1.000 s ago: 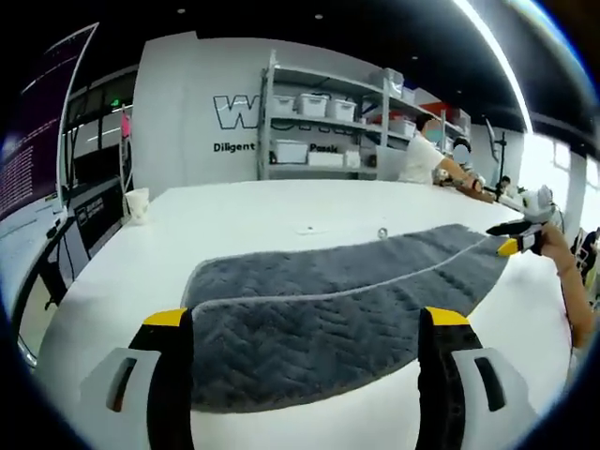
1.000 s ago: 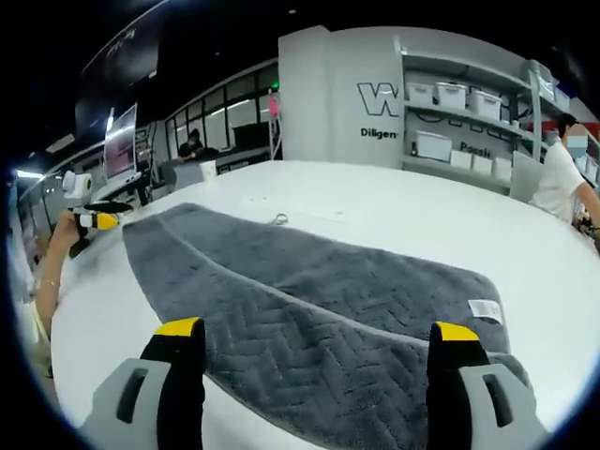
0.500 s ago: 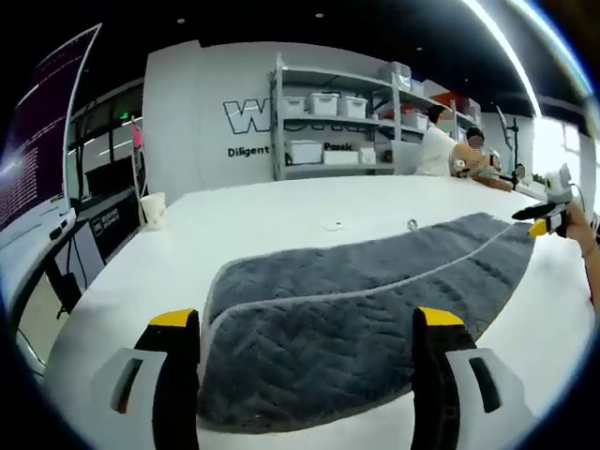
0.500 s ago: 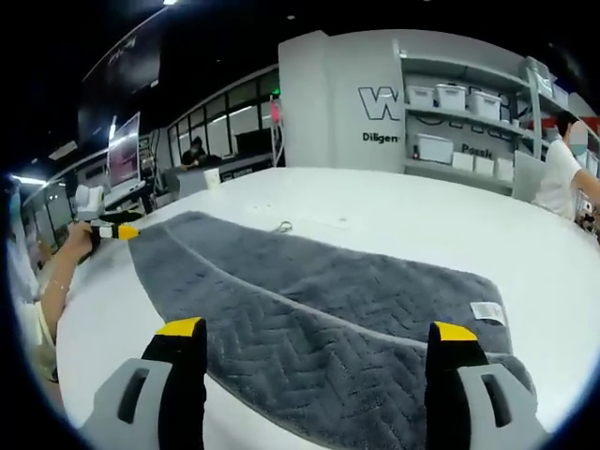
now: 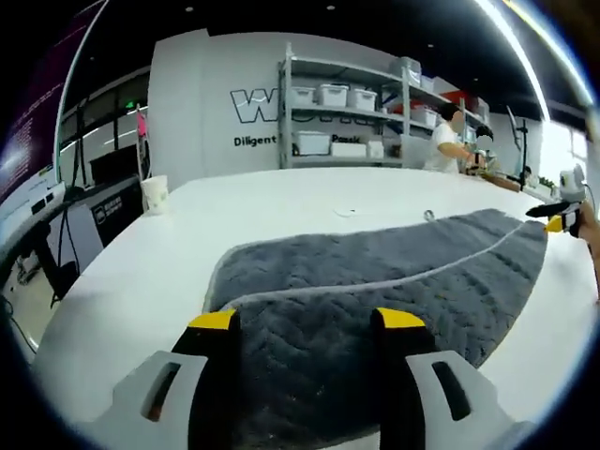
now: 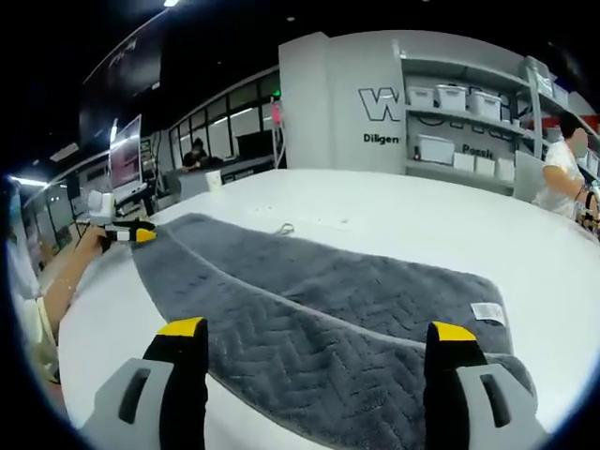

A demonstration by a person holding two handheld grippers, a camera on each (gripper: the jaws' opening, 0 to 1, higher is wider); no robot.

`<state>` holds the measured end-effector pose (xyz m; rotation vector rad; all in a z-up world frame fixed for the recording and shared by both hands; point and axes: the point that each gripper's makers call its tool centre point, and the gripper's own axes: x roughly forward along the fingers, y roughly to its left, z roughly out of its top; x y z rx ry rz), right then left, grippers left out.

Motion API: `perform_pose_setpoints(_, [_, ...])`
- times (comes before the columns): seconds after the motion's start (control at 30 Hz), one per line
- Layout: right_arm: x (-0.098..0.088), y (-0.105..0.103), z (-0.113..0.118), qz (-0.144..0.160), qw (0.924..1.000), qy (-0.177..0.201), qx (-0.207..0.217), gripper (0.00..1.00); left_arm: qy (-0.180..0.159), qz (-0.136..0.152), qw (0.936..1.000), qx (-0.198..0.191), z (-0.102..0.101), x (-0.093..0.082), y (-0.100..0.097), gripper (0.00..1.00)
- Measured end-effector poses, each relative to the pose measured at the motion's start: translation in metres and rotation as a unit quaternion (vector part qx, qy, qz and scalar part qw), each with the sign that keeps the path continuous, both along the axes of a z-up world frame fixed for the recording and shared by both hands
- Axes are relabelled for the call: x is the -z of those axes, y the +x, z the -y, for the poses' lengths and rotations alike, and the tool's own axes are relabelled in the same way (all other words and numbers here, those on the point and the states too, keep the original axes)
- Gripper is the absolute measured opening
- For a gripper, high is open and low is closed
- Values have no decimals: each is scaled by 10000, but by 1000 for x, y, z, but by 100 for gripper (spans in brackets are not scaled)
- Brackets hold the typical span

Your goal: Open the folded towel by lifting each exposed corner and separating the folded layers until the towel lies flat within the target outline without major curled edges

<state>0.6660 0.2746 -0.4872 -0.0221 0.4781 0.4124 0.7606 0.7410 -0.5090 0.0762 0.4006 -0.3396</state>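
A grey herringbone towel (image 5: 375, 281) lies long on the white table (image 5: 178, 253), one layer folded over another along a pale seam. My left gripper (image 5: 307, 321) hangs open above its near end, yellow-tipped jaws fairly close together with towel showing between them. At the far end the right gripper (image 5: 562, 217) sits by the towel's corner. In the right gripper view my right gripper (image 6: 314, 330) is wide open above the towel (image 6: 319, 300), near a white label (image 6: 486, 312). The left gripper (image 6: 131, 232) is at the far corner.
A paper cup (image 5: 155, 193) stands at the table's left rim. Small bits (image 5: 428, 215) lie on the table beyond the towel. Shelves with white bins (image 5: 337, 122) line the back wall, where a person (image 5: 450, 141) stands. A monitor (image 6: 124, 150) stands off the table's far side.
My left gripper's jaws have drawn closer together and its view has moved in lower over the towel's end. The right gripper's jaws keep the same wide gap.
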Motion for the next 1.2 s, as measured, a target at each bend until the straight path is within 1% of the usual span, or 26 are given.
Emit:
perform_pose_setpoints(0.07, [-1, 1, 0, 9, 10000, -5, -18, 96, -6, 44, 10000, 3, 1, -1, 1, 43])
perform_pose_setpoints(0.1, [-1, 1, -1, 9, 10000, -3, -22, 96, -11, 57, 10000, 16, 2, -1, 1, 37])
perform_pose_setpoints(0.13, [-1, 1, -1, 6, 10000, -5, -29, 95, -10, 62, 10000, 57, 4, 0, 2, 28])
perform_pose_setpoints(0.17, [0, 1, -2, -1, 10000, -9, -34, 95, -7, 58, 10000, 70, 5, 1, 2, 24])
perform_pose_setpoints(0.23, [1, 0, -2, -18, 10000, -17, -40, 95, 113, 19, 9999, 62, 4, 4, 2, 24])
perform_pose_setpoints(0.3, [1, 1, -2, -24, 10000, -18, -42, 96, 161, 5, 9999, 59, 3, 5, 2, 23])
perform_pose_setpoints(0.33, [2, 1, -3, -69, 9999, -127, -95, 96, 340, -7, 9994, 64, 3, 9, 2, 21])
perform_pose_setpoints(0.43, [2, 0, -5, -56, 9997, -188, -109, 96, 339, -30, 9994, 74, 3, 12, 1, 17])
perform_pose_setpoints(0.5, [2, 0, -5, -63, 9998, -176, -119, 96, 313, -19, 9995, 74, 2, 12, 2, 16])
perform_pose_setpoints(0.57, [3, -1, -5, -75, 9997, -173, -128, 96, 274, -10, 9996, 55, 2, 12, 3, 13])
perform_pose_setpoints(0.63, [4, -1, -5, -103, 9997, -199, -118, 95, 332, 39, 9994, 56, 2, 11, 3, 9])
perform_pose_setpoints(0.7, [5, -1, -5, -119, 9997, -191, -122, 95, 412, 102, 9991, 71, 3, 9, 1, 6])
perform_pose_setpoints(0.87, [7, -2, -5, -153, 9996, -182, -118, 95, 520, 187, 9984, 130, 6, 1, -3, 5])
perform_pose_setpoints(0.93, [6, -3, -5, -157, 9997, -168, -120, 94, 678, 228, 9973, 182, 8, -2, -6, 4])
perform_pose_setpoints(1.0, [4, -2, -3, -124, 9998, -142, -98, 94, 760, 262, 9964, 263, 12, -4, -9, 4])
perform_pose_setpoints(1.07, [3, -3, -2, -101, 9998, -129, -70, 94, 761, 350, 9958, 377, 16, -10, -13, 4])
perform_pose_setpoints(1.13, [4, -3, -1, -113, 9999, -121, -50, 94, 670, 495, 9946, 612, 26, -19, -18, 4])
perform_pose_setpoints(1.2, [5, -3, -1, -133, 9998, -129, -51, 93, 631, 536, 9939, 722, 30, -22, -21, 4])
